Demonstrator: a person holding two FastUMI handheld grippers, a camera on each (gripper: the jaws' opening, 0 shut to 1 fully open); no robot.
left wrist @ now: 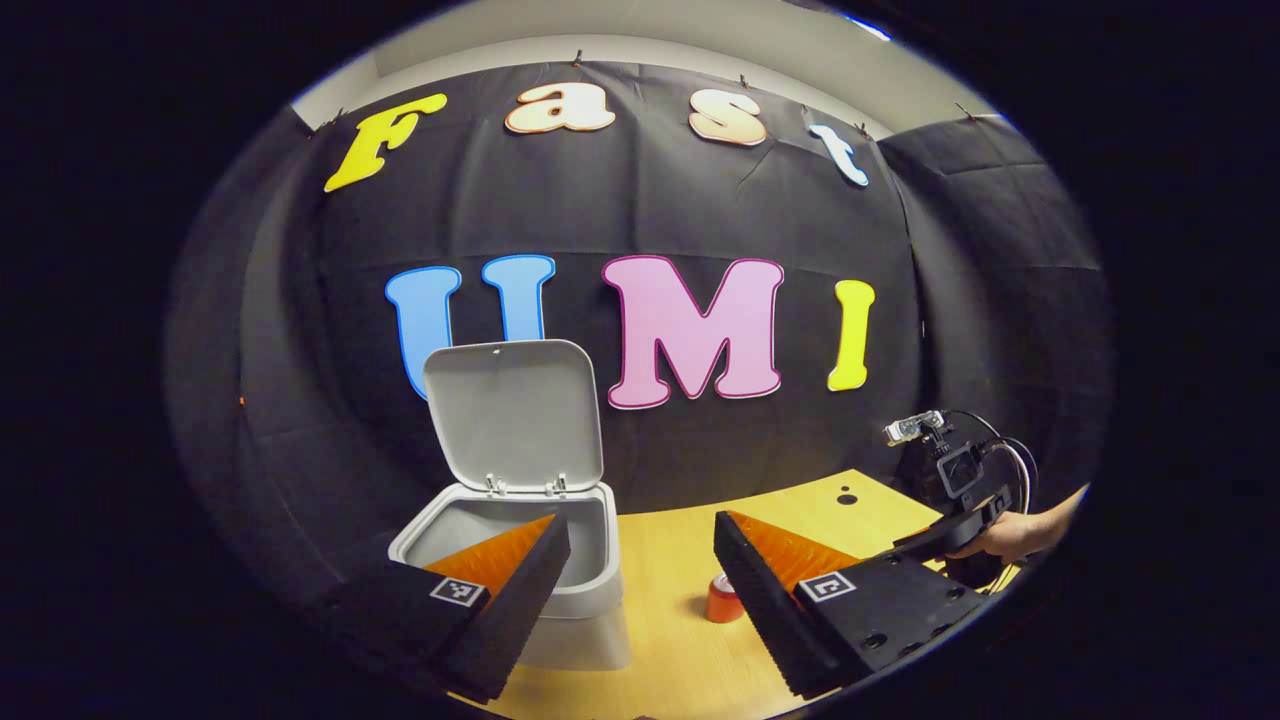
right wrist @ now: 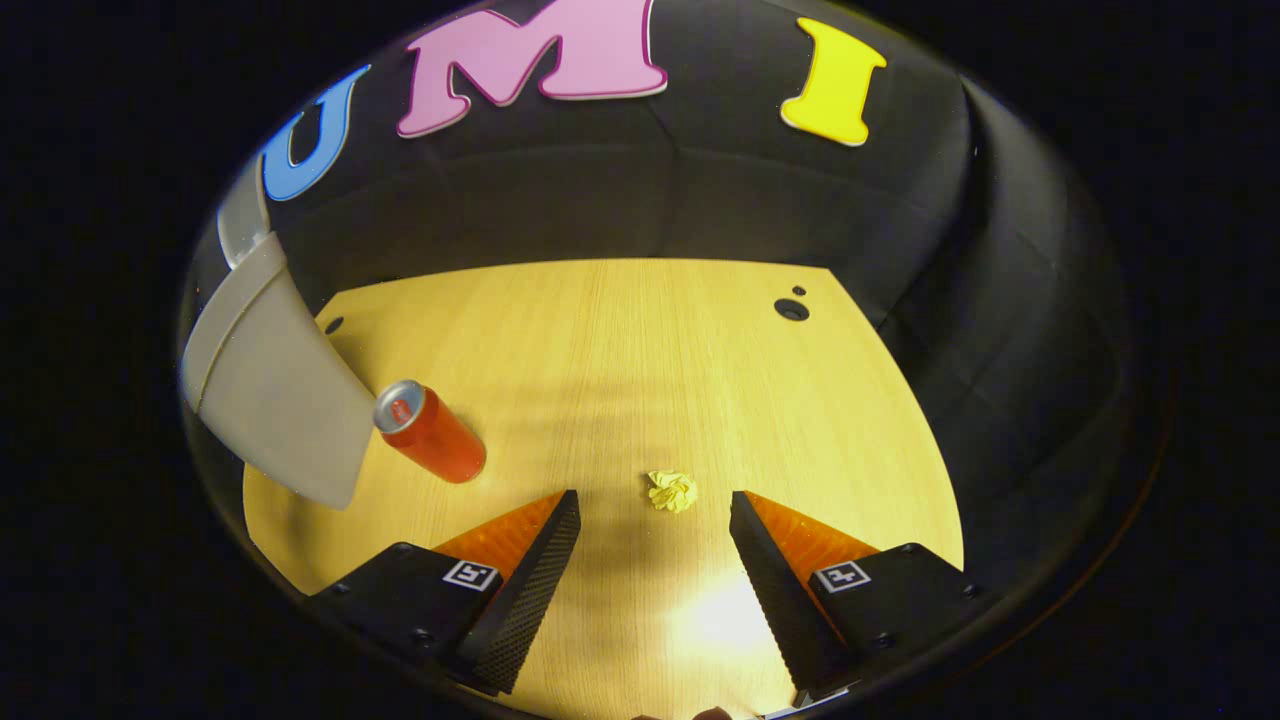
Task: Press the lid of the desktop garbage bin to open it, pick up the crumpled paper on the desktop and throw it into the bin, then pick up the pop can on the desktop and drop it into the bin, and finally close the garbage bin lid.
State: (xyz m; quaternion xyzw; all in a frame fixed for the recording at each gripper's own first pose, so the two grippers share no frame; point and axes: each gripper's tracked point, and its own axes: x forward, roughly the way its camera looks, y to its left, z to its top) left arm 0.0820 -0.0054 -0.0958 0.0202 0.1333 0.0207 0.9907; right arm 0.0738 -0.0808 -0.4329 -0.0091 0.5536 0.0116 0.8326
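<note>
Standing on the table (right wrist: 640, 340), the garbage bin (left wrist: 560, 560) has its lid (left wrist: 515, 410) raised. Right gripper (right wrist: 655, 520) hovers, jaws wide, just short of the crumpled paper (right wrist: 672, 490); pop can (right wrist: 432, 435) stands beside the bin. Left gripper (left wrist: 640, 560) jaws are wide, empty.

**Right gripper hovering over the crumpled paper**

The right gripper (right wrist: 652, 525) is hanging above the wooden desk (right wrist: 640, 350) with its fingers (right wrist: 540, 560) standing wide apart and holding nothing. The crumpled paper (right wrist: 672, 491), yellow, is lying on the desk just ahead of the gap between the fingertips, touching neither. Off to the left, the pop can (right wrist: 430, 432) is standing upright, red with a silver top, just beside the grey garbage bin (right wrist: 275, 385), which is sitting at the desk's left edge. Two dark holes (right wrist: 791, 309) are showing near the far right corner.
</note>
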